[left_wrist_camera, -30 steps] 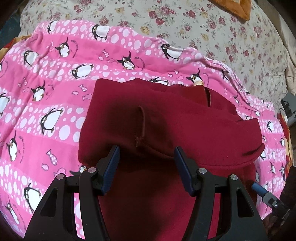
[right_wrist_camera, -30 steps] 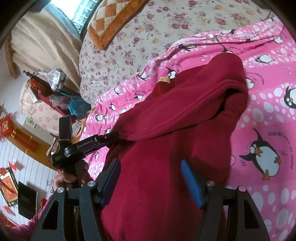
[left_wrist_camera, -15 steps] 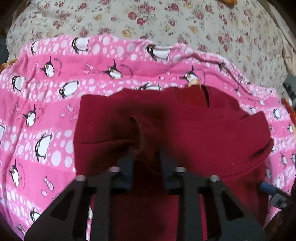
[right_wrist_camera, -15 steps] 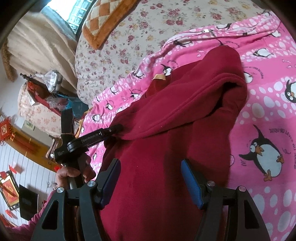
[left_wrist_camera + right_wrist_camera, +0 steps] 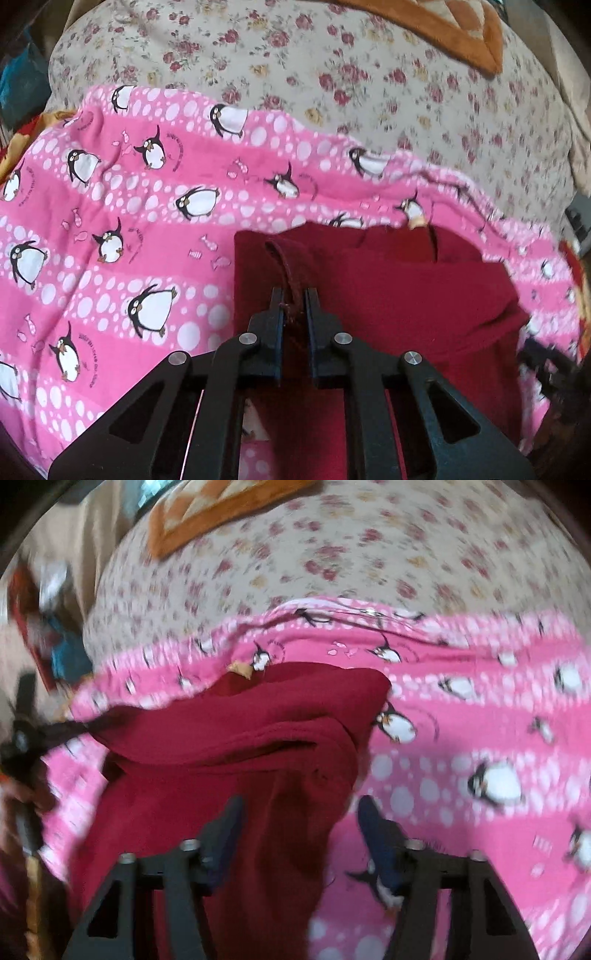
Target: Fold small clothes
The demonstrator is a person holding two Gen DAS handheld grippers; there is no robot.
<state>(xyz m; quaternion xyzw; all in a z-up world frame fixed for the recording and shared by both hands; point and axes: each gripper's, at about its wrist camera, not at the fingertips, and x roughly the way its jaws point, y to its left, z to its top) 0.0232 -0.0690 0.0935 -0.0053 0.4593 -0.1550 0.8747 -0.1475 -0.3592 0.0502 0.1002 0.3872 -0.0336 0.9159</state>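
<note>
A dark red fleece garment (image 5: 406, 291) lies partly folded on a pink penguin blanket (image 5: 147, 206). My left gripper (image 5: 294, 295) is shut on a raised fold near the garment's left edge and holds it a little off the blanket. In the right wrist view, which is blurred, the same garment (image 5: 258, 716) fills the middle. My right gripper (image 5: 301, 806) has its jaws closing with the garment's right side between them; the pads stand apart from the cloth. At that view's far left, the left gripper (image 5: 22, 738) pulls a corner taut.
The blanket lies over a floral bedspread (image 5: 332, 74). An orange patterned cushion (image 5: 461, 33) sits at the far side of the bed. A person's hand (image 5: 14, 801) is at the left edge of the right wrist view. Clutter (image 5: 55, 627) stands beside the bed.
My left gripper went from wide open to shut on a fold of the red garment and lifted it. The right gripper rolled, so its view swung, and its jaws narrowed.
</note>
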